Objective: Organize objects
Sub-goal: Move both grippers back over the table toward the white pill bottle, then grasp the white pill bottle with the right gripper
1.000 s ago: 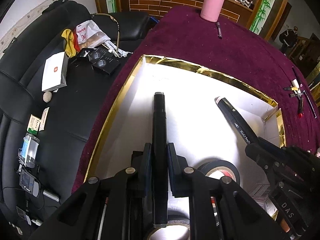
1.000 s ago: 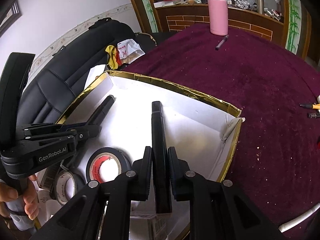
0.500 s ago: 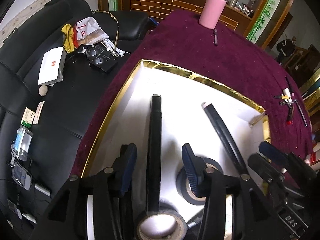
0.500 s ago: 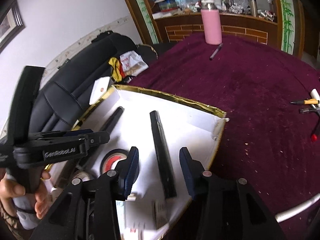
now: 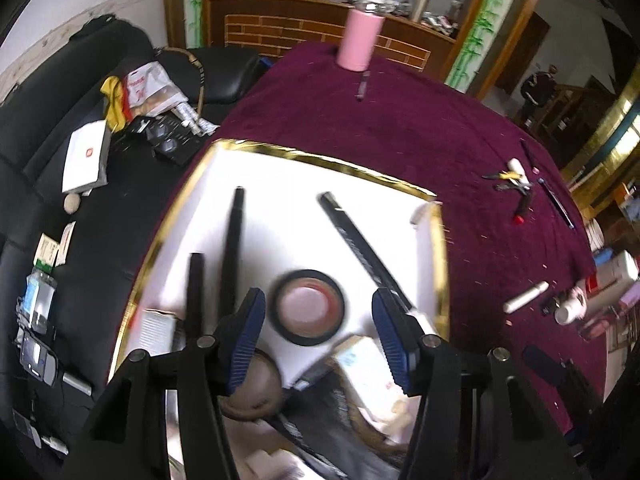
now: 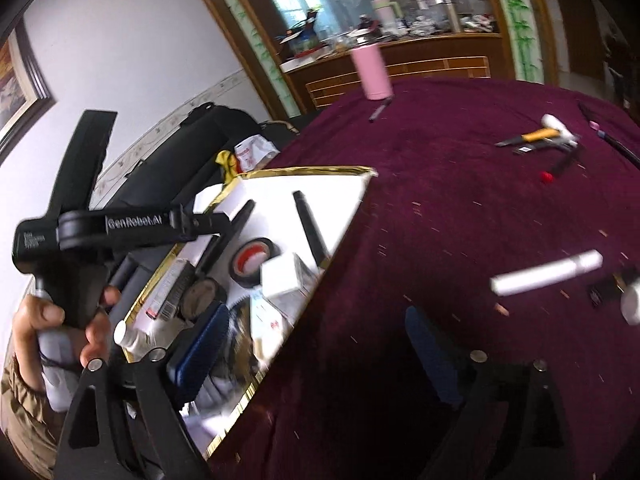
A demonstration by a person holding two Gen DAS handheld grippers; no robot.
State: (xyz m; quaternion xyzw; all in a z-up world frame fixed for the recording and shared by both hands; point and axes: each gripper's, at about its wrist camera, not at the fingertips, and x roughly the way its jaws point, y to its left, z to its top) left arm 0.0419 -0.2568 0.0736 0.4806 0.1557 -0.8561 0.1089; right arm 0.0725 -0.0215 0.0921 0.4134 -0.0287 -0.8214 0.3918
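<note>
A white box with a gold rim (image 5: 320, 159) (image 6: 308, 171) sits on the purple cloth. In it lie two long black pens, one on the left (image 5: 233, 240) (image 6: 241, 219) and one on the right (image 5: 362, 250) (image 6: 311, 229), with a black tape roll (image 5: 308, 306) (image 6: 253, 257) between them. My left gripper (image 5: 319, 336) (image 6: 218, 226) hovers above the box, jaws opening, nothing between the pads. My right gripper (image 6: 316, 350) hangs over the box's right rim and the cloth, jaws opening wide and empty.
A pink bottle (image 5: 359, 40) (image 6: 373, 73) stands at the far side with a pen in front of it. Small tools (image 6: 538, 140) and a white marker (image 6: 547, 273) lie on the cloth to the right. A black sofa (image 5: 48, 184) with clutter runs along the left.
Both grippers went from shut on a black pen to open; the pens now lie loose in the box. Both grippers pulled back and up, and the right one swung toward the cloth.
</note>
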